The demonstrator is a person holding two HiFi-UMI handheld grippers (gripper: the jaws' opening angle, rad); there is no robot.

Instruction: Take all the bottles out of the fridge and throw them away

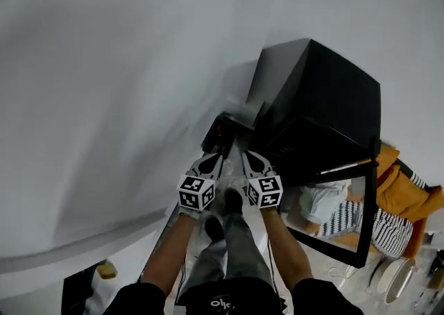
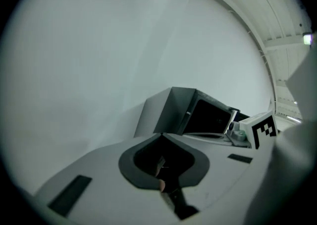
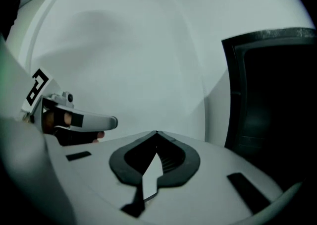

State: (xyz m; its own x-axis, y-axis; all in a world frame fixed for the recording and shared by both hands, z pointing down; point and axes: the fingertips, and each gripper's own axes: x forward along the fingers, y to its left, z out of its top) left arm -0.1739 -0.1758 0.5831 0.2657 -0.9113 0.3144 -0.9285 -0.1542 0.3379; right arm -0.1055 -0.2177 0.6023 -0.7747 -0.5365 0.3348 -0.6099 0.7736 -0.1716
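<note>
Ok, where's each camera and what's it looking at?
Head view: on the person's head, looking down at left tool, right tool, forearms, legs, fridge.
Left gripper view: on left tool, along its shut jaws toward the fridge.
Right gripper view: on right tool, facing wall and fridge; left tool shows.
All three share the fridge.

White tools (image 1: pixel 215 159) (image 1: pixel 248 157), seemingly black sleeves (image 1: pixel 135 298)

Head camera steeply down; tool cameras forward; black fridge (image 1: pixel 326 98) in all
</note>
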